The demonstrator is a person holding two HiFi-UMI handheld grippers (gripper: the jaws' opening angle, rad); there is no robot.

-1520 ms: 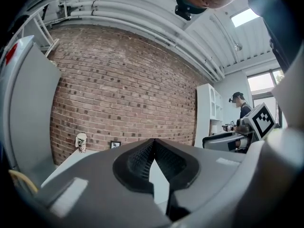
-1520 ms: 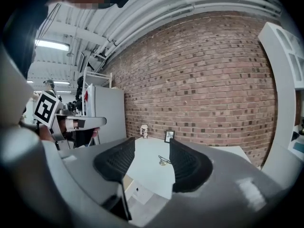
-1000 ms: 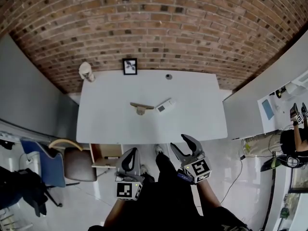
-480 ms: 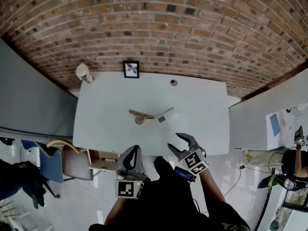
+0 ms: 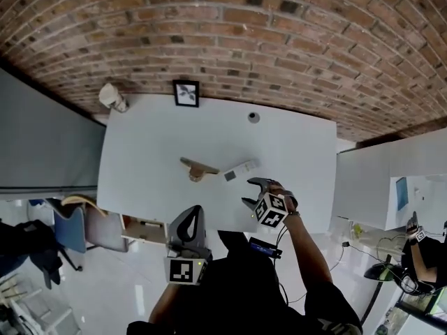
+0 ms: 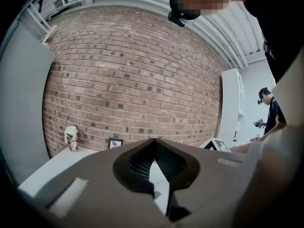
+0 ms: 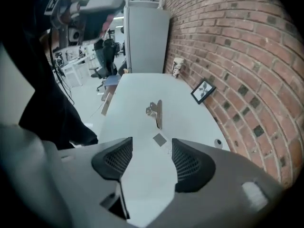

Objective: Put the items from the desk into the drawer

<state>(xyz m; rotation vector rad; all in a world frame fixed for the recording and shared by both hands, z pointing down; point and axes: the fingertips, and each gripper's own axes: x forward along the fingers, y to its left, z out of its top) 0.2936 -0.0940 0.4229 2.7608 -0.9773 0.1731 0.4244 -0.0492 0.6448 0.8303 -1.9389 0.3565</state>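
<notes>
**Item:** white bar (image 5: 242,167), with a dark square at one end.

**Location:** It is laid flat near the middle of the worktop (image 5: 154,138). It is just beside a tan clip (image 5: 198,167) and is not seen to touch it.

**Handling (judged):** The bar is taken to be light, rigid and smooth-cased. It is likely to be pushed along the bare worktop if nudged, and is not thought fragile. Hold is best taken from above, across the short width at mid-length.

**Orientation:** In the head view the long axis is set slantwise. The dark end is turned toward the clip and the near edge, and the pale end toward the brick wall (image 5: 279,40).

**Right gripper** (image 5: 249,191)**:** It is held over the near part of the worktop and tipped down toward the bar. The fingers are spread wide, having just been opened further, and nothing is held between them.

**Left gripper** (image 5: 193,215)**:** It is held off the near edge. The fingers are closed tip to tip on nothing.

**Drawer** (image 5: 143,227)**:** It appears pulled out under the near left corner of the worktop.
</notes>
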